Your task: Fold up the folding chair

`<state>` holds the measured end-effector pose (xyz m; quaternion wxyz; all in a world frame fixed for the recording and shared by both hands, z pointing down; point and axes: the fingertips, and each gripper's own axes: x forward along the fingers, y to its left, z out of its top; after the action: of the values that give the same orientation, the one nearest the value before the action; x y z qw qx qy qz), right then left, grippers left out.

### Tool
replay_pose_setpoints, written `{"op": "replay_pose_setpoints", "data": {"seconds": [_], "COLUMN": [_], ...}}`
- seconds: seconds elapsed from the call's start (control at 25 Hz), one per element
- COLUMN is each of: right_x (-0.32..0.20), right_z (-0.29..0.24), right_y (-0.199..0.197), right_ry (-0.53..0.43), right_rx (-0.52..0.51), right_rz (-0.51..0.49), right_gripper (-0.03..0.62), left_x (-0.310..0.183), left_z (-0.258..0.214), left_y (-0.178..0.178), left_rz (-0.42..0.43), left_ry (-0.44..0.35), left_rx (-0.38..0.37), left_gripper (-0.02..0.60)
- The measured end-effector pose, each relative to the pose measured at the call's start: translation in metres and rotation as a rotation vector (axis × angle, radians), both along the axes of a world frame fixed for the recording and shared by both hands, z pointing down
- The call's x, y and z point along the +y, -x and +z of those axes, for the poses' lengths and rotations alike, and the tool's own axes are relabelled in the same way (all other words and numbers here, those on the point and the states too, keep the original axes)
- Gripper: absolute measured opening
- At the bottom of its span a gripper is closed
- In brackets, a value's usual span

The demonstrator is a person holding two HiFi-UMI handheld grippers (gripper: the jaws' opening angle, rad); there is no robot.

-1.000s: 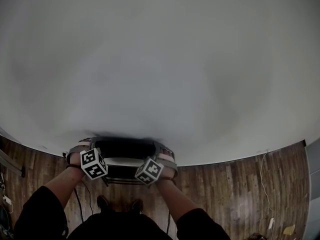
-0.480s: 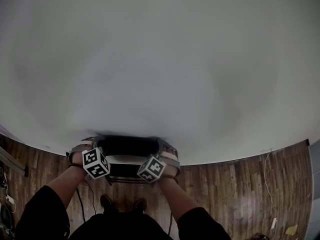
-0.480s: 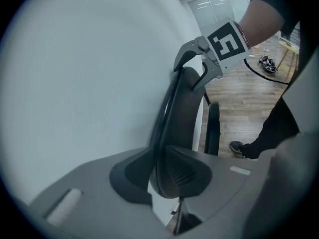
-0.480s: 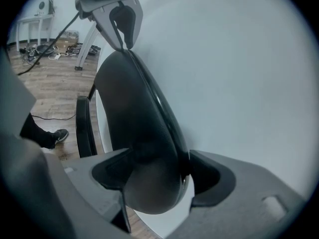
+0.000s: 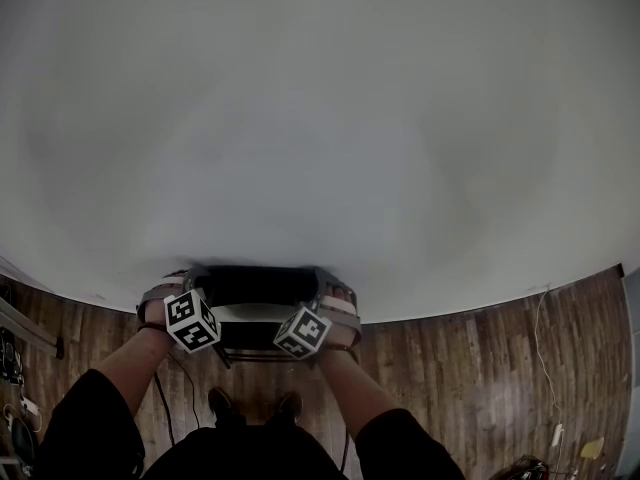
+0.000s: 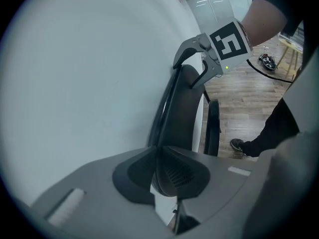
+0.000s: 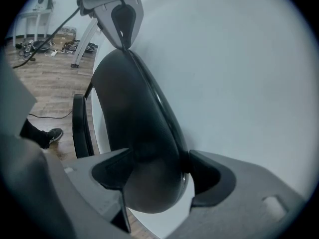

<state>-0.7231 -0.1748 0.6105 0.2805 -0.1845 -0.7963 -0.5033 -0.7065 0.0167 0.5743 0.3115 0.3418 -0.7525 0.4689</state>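
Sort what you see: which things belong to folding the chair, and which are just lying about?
Job: folding chair; left gripper, jaws just closing on its backrest; right gripper, gripping the backrest.
Lying about: floor cable; white table.

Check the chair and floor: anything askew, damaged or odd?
Nothing stands out. The chair back sits level beside the white surface, no damage visible; a cable trails across the wood floor near a shoe.

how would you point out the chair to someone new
Start at the big white wall filling most of the head view. Where its bottom meets the wood floor, just beyond the person's shoes, is the chair: the only wide black panel, far broader than the shoes.
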Motion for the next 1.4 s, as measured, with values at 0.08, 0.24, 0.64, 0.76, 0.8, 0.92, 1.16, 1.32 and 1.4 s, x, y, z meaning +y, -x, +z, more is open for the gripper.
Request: {"op": "replay_pose_setpoints", "data": {"seconds": [0.08, 0.24, 0.64, 0.76, 0.8, 0.92, 1.16, 1.32, 1.4], "right_x": [0.000, -0.002, -0.006, -0.004, -0.003, -0.003, 0.011, 0.024, 0.029], "right_z": [0.000, 0.002, 0.000, -0.004, -0.008, -0.019, -0.025, -0.031, -0.034], "right_y": [0.000, 0.003, -0.003, -0.007, -0.008, -0.013, -0.035, -0.048, -0.057], "right_ry": [-0.003, -0.010, -0.077, -0.026, -0.009, 0.040, 0.148, 0.199, 0.225], "right_rx": [0.000, 0.005, 0.044, 0.054, 0.053, 0.048, 0.068, 0.079, 0.083], "right_rz": [0.007, 0.012, -0.047, -0.053, -0.057, -0.067, -0.107, -0.136, -0.141], "right_gripper": [0.340, 0.339, 0.324, 0.324, 0.324, 0.324, 0.314, 0.310, 0.300], "left_x": [0.000, -0.003, 0.003, 0.000, -0.001, -0.004, -0.004, 0.000, 0.001], "left_z": [0.001, 0.001, -0.013, -0.017, -0.019, -0.024, -0.024, -0.028, -0.029], "left_y": [0.001, 0.005, 0.009, 0.005, 0.003, -0.006, -0.034, -0.051, -0.061], "left_rz": [0.002, 0.013, 0.011, -0.002, -0.011, -0.055, -0.173, -0.206, -0.215], "left_ry": [0.005, 0.026, 0.035, 0.024, 0.017, -0.022, -0.143, -0.174, -0.193], "left_rx": [0.004, 0.016, -0.015, -0.016, -0.016, -0.013, 0.020, 0.021, 0.018], "left_gripper": [0.038, 0.040, 0.020, 0.021, 0.021, 0.021, 0.021, 0.021, 0.021]}}
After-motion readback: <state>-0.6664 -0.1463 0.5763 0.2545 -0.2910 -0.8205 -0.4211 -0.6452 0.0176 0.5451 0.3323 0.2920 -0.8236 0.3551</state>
